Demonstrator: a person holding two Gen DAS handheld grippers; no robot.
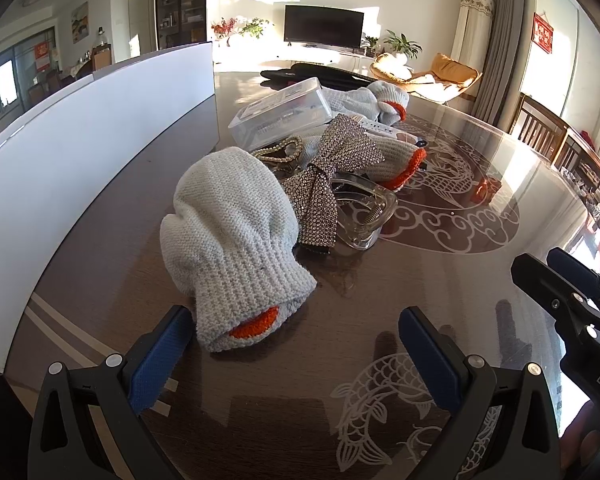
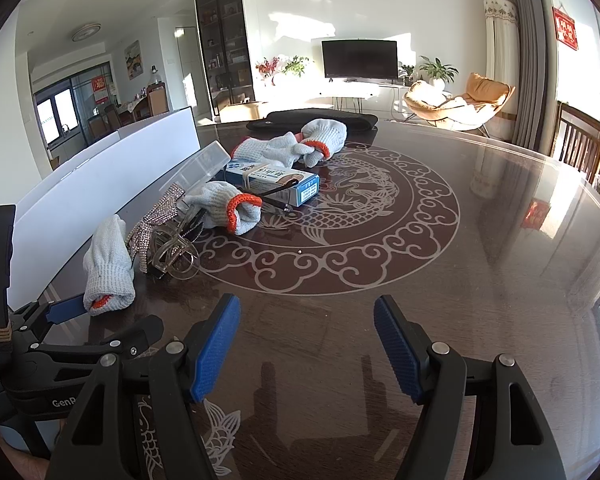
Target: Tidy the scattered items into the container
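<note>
A pale knit glove (image 1: 232,248) with an orange cuff lies on the dark table, its cuff end between the fingers of my left gripper (image 1: 296,356), close to the left pad. That gripper is open and holds nothing. Behind the glove lie a rhinestone bow (image 1: 328,176), a clear claw hair clip (image 1: 364,216) and a clear plastic box (image 1: 284,114). The white container (image 1: 80,140) runs along the left. My right gripper (image 2: 308,348) hangs open over bare table, to the right of the glove (image 2: 108,264) and the left gripper (image 2: 100,322).
More orange-cuffed gloves (image 2: 228,208) (image 2: 292,148), a blue-and-white carton (image 2: 276,180) and dark glasses lie farther back. A black pad (image 2: 312,118) sits at the far edge. The glass tabletop (image 2: 420,280) with a fish pattern spreads right. Wooden chairs (image 2: 580,140) stand beyond it.
</note>
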